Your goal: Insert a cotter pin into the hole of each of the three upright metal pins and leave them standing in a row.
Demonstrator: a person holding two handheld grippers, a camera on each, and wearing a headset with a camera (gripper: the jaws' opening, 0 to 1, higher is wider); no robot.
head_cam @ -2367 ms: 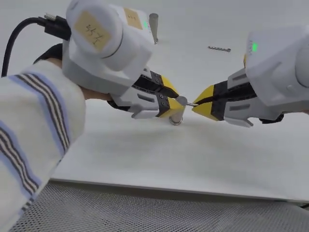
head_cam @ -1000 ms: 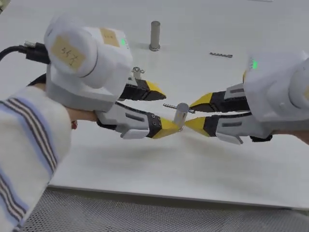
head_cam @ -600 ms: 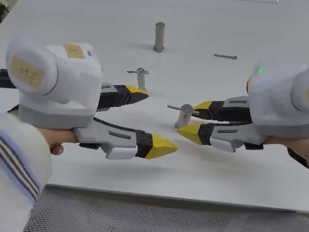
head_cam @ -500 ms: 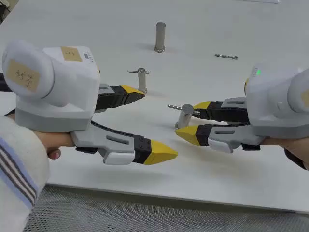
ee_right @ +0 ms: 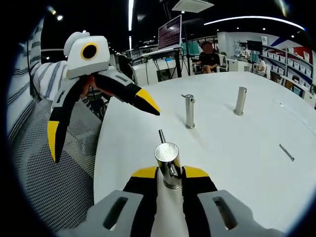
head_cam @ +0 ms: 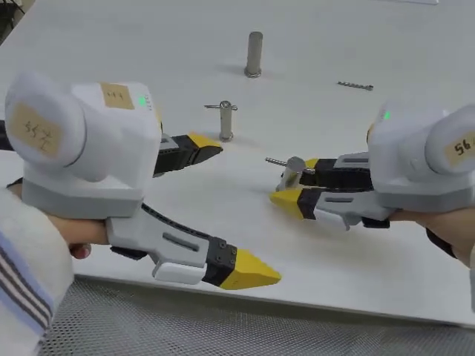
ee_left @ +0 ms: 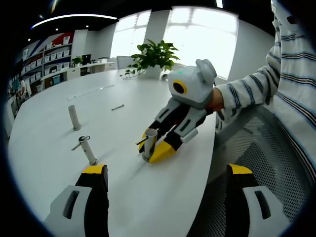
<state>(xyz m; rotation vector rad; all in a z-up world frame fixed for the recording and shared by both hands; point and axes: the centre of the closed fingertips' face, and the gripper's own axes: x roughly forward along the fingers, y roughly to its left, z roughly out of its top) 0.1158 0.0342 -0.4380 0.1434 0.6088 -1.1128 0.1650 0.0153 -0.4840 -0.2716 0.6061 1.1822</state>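
Note:
My right gripper (head_cam: pixel 295 180) is shut on a short metal pin (head_cam: pixel 295 167) with a cotter pin (head_cam: pixel 276 161) sticking out through its top. In the right gripper view the jaws of that gripper (ee_right: pixel 169 174) press on both sides of the metal pin (ee_right: pixel 168 162). My left gripper (head_cam: pixel 231 211) stands wide open to the left of it, holding nothing; its own view shows the left gripper (ee_left: pixel 167 170) apart from the held pin (ee_left: pixel 149 143). A second pin with a cotter pin (head_cam: pixel 225 119) stands further back. A bare pin (head_cam: pixel 254 53) stands beyond it.
A loose cotter pin (head_cam: pixel 355 86) lies on the white table (head_cam: pixel 148 44) at the back right. The table's front edge (head_cam: pixel 312 302) runs just under my left gripper, with grey mesh below. A striped sleeve (head_cam: pixel 22 297) shows at the lower left.
My left gripper has let go of the near pin, opened wide and drawn back to the left. My right gripper has closed its jaws on that pin, which now carries the cotter pin.

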